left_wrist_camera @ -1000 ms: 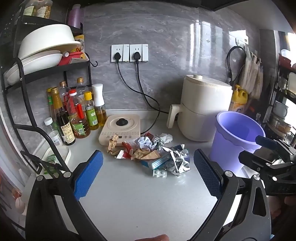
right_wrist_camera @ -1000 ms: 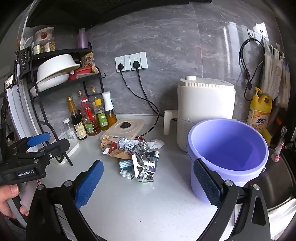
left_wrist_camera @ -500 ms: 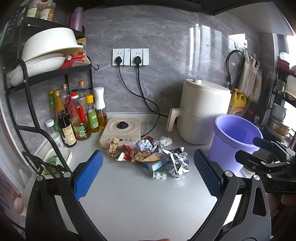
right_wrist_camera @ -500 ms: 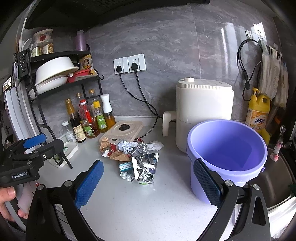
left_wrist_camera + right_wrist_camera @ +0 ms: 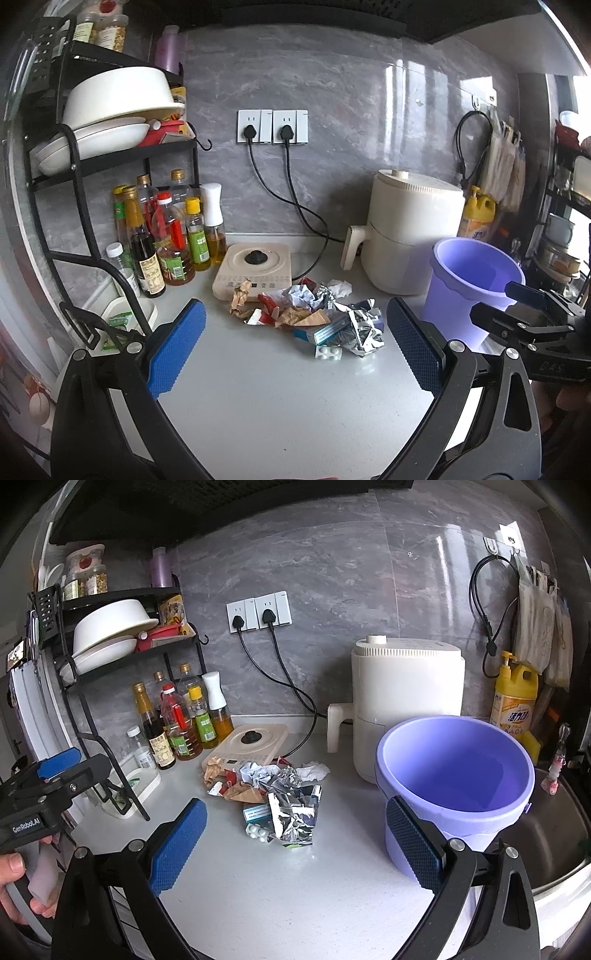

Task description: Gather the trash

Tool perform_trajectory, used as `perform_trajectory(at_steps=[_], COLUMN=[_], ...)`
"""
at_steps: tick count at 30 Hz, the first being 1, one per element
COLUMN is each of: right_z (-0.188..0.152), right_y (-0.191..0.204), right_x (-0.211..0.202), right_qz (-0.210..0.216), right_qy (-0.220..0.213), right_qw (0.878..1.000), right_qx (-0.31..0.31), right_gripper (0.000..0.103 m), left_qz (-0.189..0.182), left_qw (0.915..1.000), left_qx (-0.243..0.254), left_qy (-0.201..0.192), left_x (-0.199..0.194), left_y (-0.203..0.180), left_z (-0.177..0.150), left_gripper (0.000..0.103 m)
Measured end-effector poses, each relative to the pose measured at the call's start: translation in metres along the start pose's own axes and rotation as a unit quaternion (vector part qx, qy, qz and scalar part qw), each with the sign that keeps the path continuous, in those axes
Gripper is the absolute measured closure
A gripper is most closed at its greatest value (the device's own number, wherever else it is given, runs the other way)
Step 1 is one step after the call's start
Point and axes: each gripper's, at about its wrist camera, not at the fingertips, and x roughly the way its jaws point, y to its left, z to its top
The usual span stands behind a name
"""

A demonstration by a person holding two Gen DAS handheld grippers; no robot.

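A pile of trash (image 5: 314, 314) lies on the white counter: crumpled foil (image 5: 364, 330), brown paper, red wrappers, a blue box and a white pill blister (image 5: 328, 352). It also shows in the right wrist view (image 5: 273, 794). A purple bucket (image 5: 472, 284) stands right of the pile, nearest the right gripper (image 5: 454, 771). My left gripper (image 5: 295, 354) is open and empty, hovering short of the pile. My right gripper (image 5: 295, 843) is open and empty, the bucket behind its right finger.
A cream induction plate (image 5: 253, 271) sits behind the pile. A white air fryer (image 5: 410, 229) stands at the back right. Sauce bottles (image 5: 166, 236) stand under a black dish rack (image 5: 92, 147) at the left. A sink (image 5: 546, 834) lies right of the bucket.
Both grippers have drawn back and risen slightly, so the trash pile and bucket look a little farther and lower. Nothing on the counter has moved.
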Motion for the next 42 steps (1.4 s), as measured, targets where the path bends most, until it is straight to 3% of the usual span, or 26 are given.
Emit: perform_trajectory(at_steps=[23,33,42], right_z=[0.004,0.001,-0.001], right_y=[0.009,0.003,0.005], right_x=[-0.002,0.009,0.038], right_qz=[-0.006,0.004,0.001], right_qy=[-0.002,0.004,0.023], right_qw=[1.000,1.000,1.000], right_qx=[-0.008,0.003,0.007], right_gripper=[0.008,0.008,0.008], left_qz=[-0.002,-0.010,-0.018], left_qw=[0.9999,0.9999,0.9983], left_qx=[-0.002,0.005,-0.001], left_qy=[-0.011,0.009,0.056], left_x=[-0.008,0.012,0.046], left_y=[0.008,0.003,0.016], left_z=[0.007,0.006,-0.002], left_gripper=[0.006,0.006,0.006])
